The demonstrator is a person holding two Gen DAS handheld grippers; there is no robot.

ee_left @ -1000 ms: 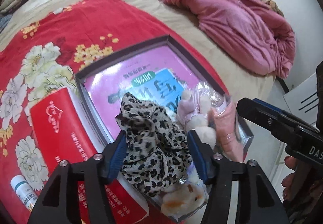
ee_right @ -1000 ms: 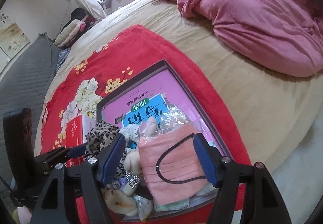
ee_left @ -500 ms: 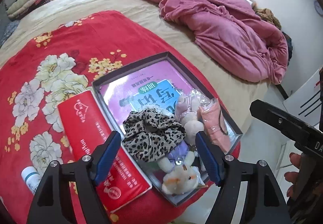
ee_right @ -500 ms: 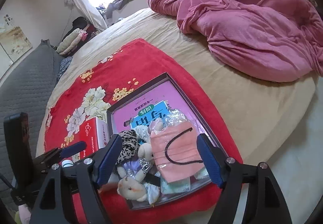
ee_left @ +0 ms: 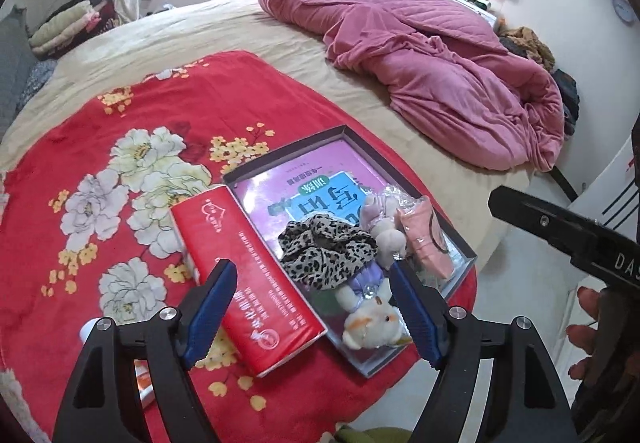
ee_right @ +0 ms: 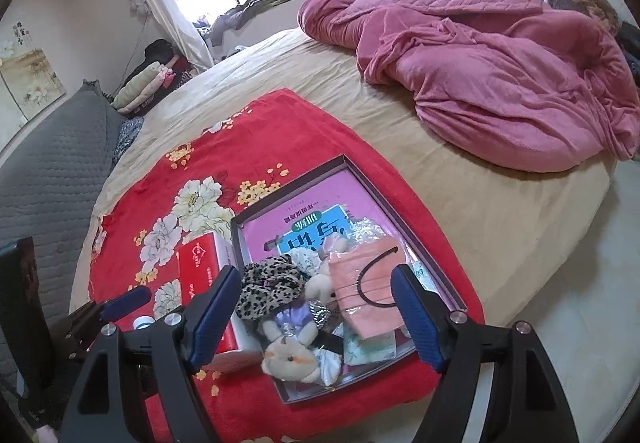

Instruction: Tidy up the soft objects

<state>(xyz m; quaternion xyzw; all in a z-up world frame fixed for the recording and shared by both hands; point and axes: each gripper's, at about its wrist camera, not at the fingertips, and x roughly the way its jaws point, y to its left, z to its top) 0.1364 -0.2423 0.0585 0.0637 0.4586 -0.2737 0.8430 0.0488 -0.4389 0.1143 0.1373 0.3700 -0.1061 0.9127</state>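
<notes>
A dark shallow box (ee_left: pixel 464 255) (ee_right: pixel 436 279) lies on a red floral blanket (ee_left: pixel 132 131) (ee_right: pixel 280 131). In it lie a pink book (ee_left: pixel 288 187), a leopard-print scrunchie (ee_left: pixel 328 251) (ee_right: pixel 268 283), small plush toys (ee_left: pixel 376 319) (ee_right: pixel 290 357) and a pink face mask (ee_left: pixel 424 239) (ee_right: pixel 370 295). My left gripper (ee_left: pixel 312 303) is open and empty, raised above the box's near end. My right gripper (ee_right: pixel 312 307) is open and empty, also raised above the box.
A red tissue box (ee_left: pixel 244 275) (ee_right: pixel 200 267) lies left of the dark box. A small white bottle (ee_right: pixel 144 322) stands near it. A pink quilt (ee_left: pixel 432 75) (ee_right: pixel 492 59) is heaped on the beige bed (ee_left: pixel 208 31). The bed's edge and floor (ee_right: pixel 560 303) are at right.
Both grippers have pulled back and up from the box. The left gripper has let go of the leopard scrunchie, which now lies in the box. The mask lies free in the box.
</notes>
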